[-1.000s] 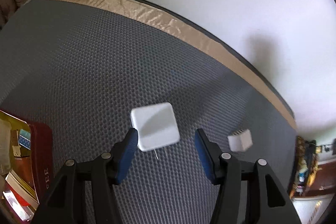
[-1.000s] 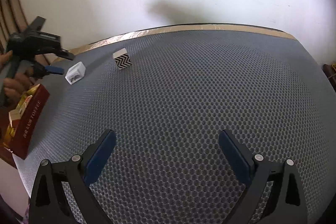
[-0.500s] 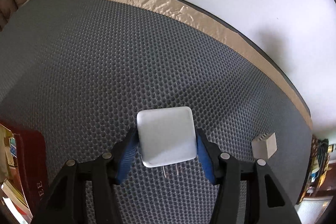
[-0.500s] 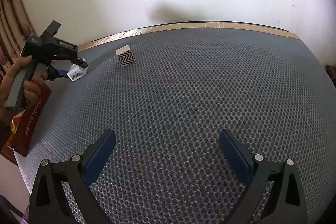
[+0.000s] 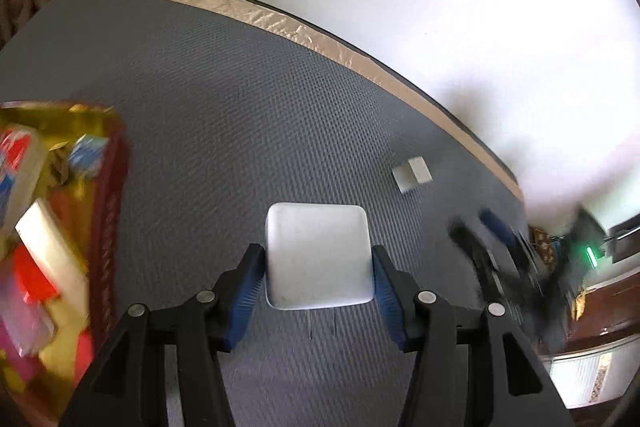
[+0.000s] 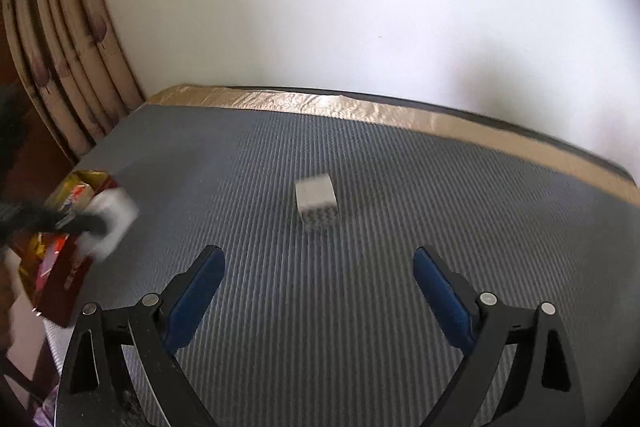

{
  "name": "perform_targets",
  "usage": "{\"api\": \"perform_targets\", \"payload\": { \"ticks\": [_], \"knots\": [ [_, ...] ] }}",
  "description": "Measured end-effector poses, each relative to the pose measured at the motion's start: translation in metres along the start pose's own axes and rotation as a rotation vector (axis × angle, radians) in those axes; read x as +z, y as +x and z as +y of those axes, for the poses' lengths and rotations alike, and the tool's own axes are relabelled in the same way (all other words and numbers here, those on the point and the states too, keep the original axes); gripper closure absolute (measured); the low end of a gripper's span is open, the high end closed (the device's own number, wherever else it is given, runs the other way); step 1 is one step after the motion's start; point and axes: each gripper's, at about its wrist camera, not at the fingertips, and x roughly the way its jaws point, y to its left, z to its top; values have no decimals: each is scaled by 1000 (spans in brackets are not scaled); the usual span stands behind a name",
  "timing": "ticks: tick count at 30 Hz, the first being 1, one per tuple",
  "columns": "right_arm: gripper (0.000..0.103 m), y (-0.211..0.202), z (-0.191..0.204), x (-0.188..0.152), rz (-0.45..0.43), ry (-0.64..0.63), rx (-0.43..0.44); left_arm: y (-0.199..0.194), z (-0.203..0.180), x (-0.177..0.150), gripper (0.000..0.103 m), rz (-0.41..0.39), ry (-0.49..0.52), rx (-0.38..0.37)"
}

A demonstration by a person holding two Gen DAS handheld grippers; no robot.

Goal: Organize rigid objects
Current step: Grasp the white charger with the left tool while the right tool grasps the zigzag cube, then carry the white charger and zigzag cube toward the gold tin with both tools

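My left gripper (image 5: 318, 281) is shut on a white square plug adapter (image 5: 318, 255), lifted above the grey mat, its two prongs pointing down. In the right wrist view the adapter (image 6: 110, 223) appears blurred at the left, beside the red and gold box (image 6: 60, 267). That box (image 5: 52, 227) sits at the left in the left wrist view, holding several small items. A small white block with a zigzag side (image 6: 316, 201) stands on the mat ahead of my right gripper (image 6: 318, 291), which is open and empty. The block also shows in the left wrist view (image 5: 412, 174).
The grey honeycomb mat (image 6: 360, 307) has a gold tape strip (image 6: 360, 109) along its far edge against a white wall. Bamboo-like poles (image 6: 60, 47) stand at the left. My right gripper shows blurred at the right in the left wrist view (image 5: 500, 259).
My left gripper closed on the adapter, lifted it and swung left toward the box. My right gripper moved left and forward toward the zigzag block.
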Motion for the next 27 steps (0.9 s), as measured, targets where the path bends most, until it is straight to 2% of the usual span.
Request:
{"api": "perform_targets", "payload": {
  "ticks": [6,12,16,18,19,20,23,27],
  "knots": [
    [11,41,3,22,57,-31,-16,-48,23,-18,48,-55,-43,13],
    [13,64,5,33,94,-51,-44,-99,42,-37,48,-113,-39,74],
    [29,78,7,36,131,-68,-57,-127,55,-51,48,-134,-38,107],
    [41,86,9,37,161,-86,-75,-138,64,-56,48,-141,-53,122],
    [60,91,9,37,184,-90,-78,-142,66,-56,48,-144,-62,125],
    [74,95,11,36,208,-93,-84,-146,69,-57,48,-147,-65,130],
    [76,88,15,34,200,-97,-103,-164,81,-65,48,-167,-87,161],
    [76,62,11,29,151,-29,-59,-179,107,-73,48,-174,-125,194]
  ]
}}
